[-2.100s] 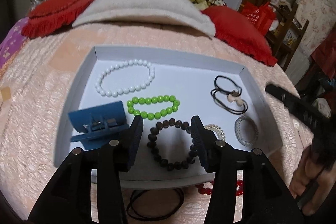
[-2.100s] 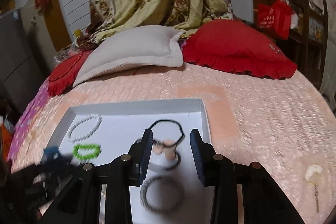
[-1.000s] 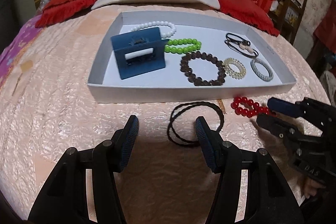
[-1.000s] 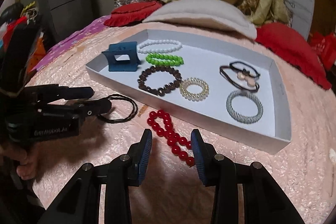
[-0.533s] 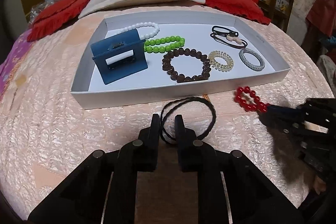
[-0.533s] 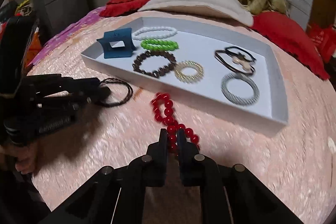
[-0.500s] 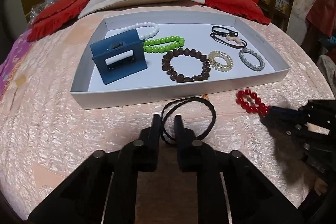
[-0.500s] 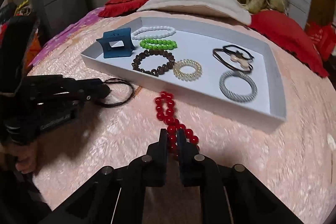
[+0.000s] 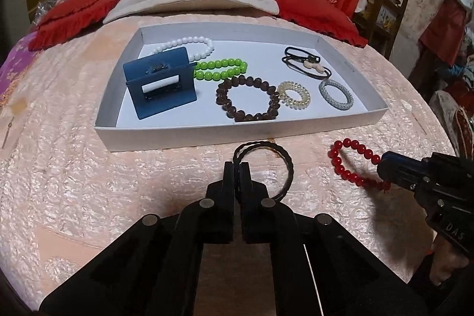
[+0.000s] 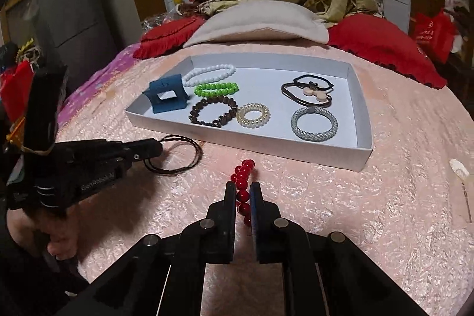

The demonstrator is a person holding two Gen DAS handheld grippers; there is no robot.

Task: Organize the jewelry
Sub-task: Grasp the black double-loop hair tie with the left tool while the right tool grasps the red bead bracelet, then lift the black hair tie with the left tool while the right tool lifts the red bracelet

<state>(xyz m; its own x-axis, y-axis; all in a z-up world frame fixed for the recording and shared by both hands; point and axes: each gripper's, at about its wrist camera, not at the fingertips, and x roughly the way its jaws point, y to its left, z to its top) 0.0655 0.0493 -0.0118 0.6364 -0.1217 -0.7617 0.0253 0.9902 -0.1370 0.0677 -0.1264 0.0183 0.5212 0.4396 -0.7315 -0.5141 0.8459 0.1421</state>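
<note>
Both pieces sit on the bed just outside the near wall of the white tray [image 9: 207, 135]: the left gripper [image 9: 237, 168] has its fingers clenched on the edge of the black twisted cord loop [image 9: 278, 159], and the right gripper [image 10: 243, 191] has its fingers grasping the red bead bracelet [image 10: 243, 173] by 1 or 2 beads. The thin cord could slip from so narrow a pinch, and the round, glossy beads could roll out or snag the tray wall during a lift. The bracelet trails limp; the cord holds a springy ring.
</note>
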